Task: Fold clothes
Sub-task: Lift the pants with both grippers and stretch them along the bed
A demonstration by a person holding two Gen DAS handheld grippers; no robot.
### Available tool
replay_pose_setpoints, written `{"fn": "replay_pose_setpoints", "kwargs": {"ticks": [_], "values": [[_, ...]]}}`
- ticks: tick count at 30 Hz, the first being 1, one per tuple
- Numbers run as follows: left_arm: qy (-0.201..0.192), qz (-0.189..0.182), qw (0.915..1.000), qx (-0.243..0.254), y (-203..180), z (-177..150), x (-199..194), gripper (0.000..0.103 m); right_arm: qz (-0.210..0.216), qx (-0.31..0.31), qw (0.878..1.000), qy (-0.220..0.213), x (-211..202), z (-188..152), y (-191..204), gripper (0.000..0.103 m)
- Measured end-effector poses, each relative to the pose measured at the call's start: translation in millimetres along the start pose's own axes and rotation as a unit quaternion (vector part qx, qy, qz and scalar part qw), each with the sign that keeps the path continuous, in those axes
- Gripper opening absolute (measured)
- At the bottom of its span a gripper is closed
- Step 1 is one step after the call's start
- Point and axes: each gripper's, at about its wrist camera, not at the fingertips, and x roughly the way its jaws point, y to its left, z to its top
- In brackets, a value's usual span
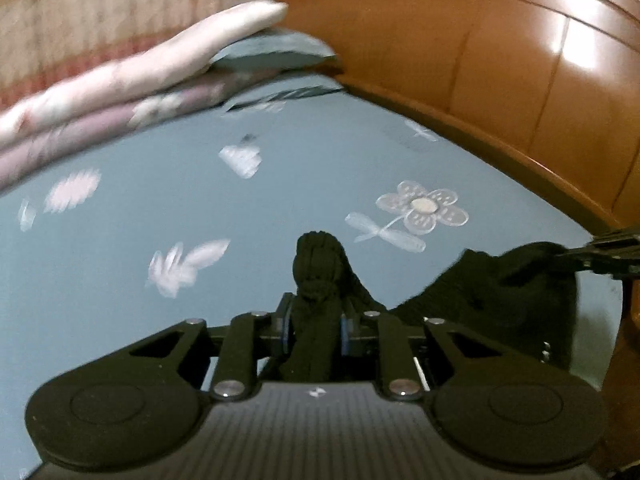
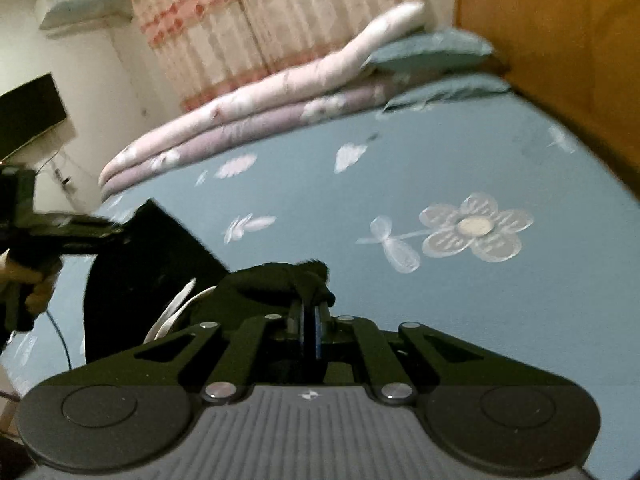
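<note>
We carry a left hand-held gripper (image 1: 316, 320) built in matte black, with two flat linkage arms on each side fanning out to broad rounded lobes at the lower corners of the frame. Silver round screws mark the pivots. Between the lobes sits a grey ribbed plate bearing a small white emblem. Blue strips line the inner faces of its fingers (image 1: 285, 320). Our right hand-held gripper (image 2: 311, 320) shows the same black links, silver screws, ribbed grey plate and white emblem. At the left edge of the right wrist view, our hand (image 2: 34, 284) wraps a black handle, with a thin dark cable below.
</note>
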Motion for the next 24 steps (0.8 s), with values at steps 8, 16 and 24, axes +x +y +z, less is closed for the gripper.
{"fn": "replay_pose_setpoints", "kwargs": {"ticks": [8,16,24], "values": [[-0.010,-0.031,0.9949,0.095,-66,77,65,0.018,-0.075,0.039,0.995,-0.049,-44,-10,-29,0.005],[-0.006,-0.072,0.9860,0.150,-125,130,127,0.018,-0.166,0.072,0.980,-0.082,-67,-19,-49,0.005],[0.007,-0.110,0.9768,0.183,-182,158,180,0.018,-0.260,0.091,0.960,-0.057,-68,-34,-73,0.005]]}}
